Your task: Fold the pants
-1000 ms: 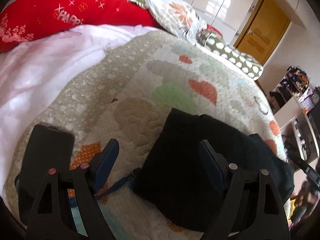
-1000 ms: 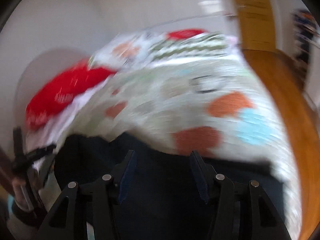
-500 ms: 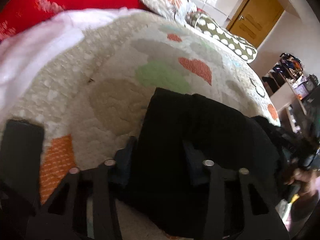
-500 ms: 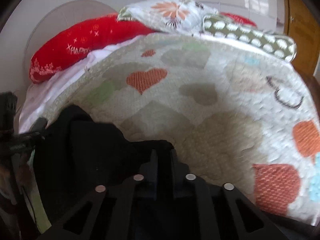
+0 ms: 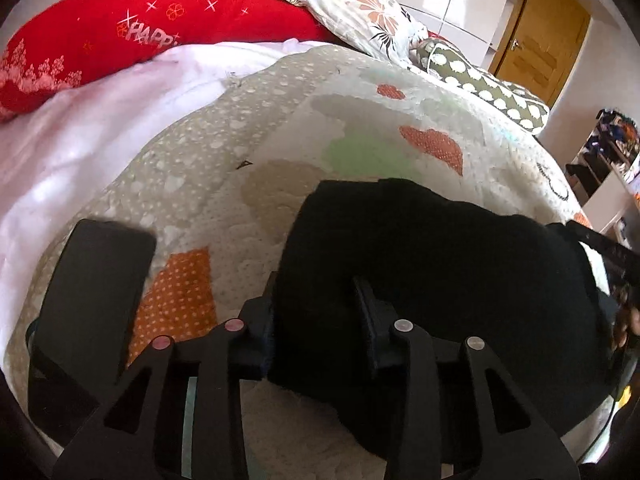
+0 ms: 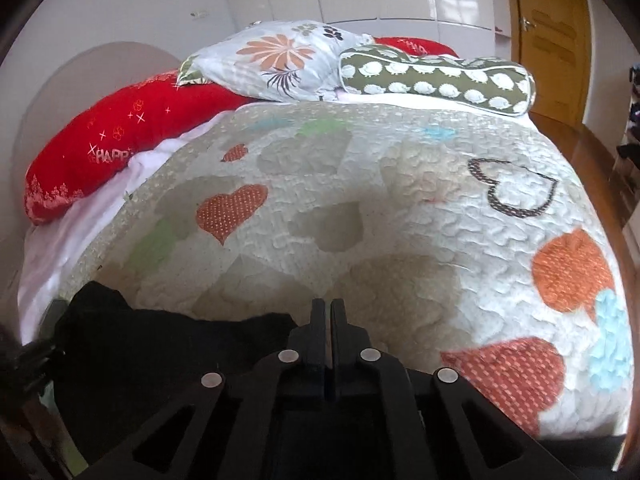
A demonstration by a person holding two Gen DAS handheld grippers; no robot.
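Note:
The black pants (image 5: 432,264) lie folded in a thick bundle on the heart-patterned quilt (image 5: 360,128). My left gripper (image 5: 316,300) is shut on the bundle's near left edge, with cloth bunched between its fingers. My right gripper (image 6: 328,320) has its fingers pressed together at the bundle's far edge, and the pants (image 6: 160,356) spread left and under it; cloth between the tips is not clearly visible. The right gripper also shows at the far right of the left wrist view (image 5: 612,256).
A black phone-like slab (image 5: 92,292) lies on the quilt to the left of the pants. A red pillow (image 5: 152,28), a floral pillow (image 6: 280,60) and a green bolster (image 6: 436,80) lie at the head of the bed. A wooden door (image 5: 540,36) is at the right.
Both grippers went from open to shut: the left closed onto the pants' left edge, the right closed at the far edge. The bundle has lifted slightly and both views pulled back.

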